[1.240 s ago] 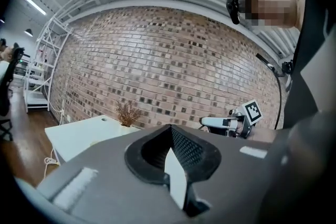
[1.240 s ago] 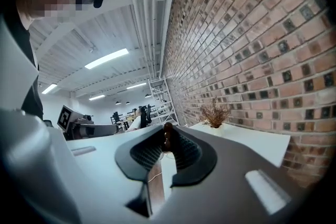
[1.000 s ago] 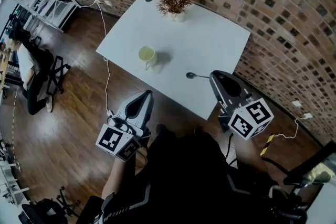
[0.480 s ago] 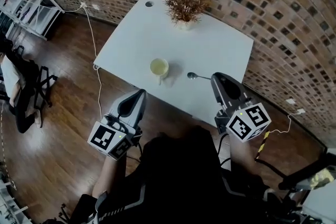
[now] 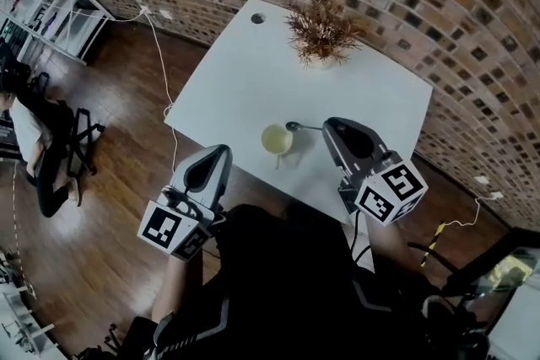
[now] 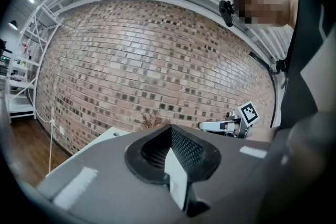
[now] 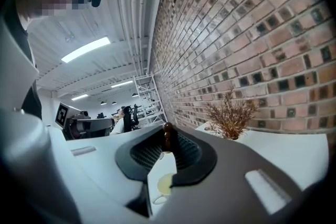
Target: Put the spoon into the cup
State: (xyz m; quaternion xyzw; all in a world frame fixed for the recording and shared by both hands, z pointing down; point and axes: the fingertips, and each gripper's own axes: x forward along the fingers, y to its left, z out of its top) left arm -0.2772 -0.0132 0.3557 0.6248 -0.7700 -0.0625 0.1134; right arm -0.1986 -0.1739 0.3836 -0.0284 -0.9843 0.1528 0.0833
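Dark spoon (image 5: 294, 127), judged light, stiff and slippery, is hanging just beside the cup (image 5: 277, 139); right gripper (image 7: 167, 134) is clamping its handle end between 2 jaws, a sound hold; left gripper (image 6: 170, 129) is idling, jaws together, empty

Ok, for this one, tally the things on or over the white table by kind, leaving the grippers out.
Cups: 1, the pale yellow handled cup
Spoons: 1, the dark long-handled spoon, held by the right gripper
Plants: 1, the dried brown plant in a white pot
Total: 3
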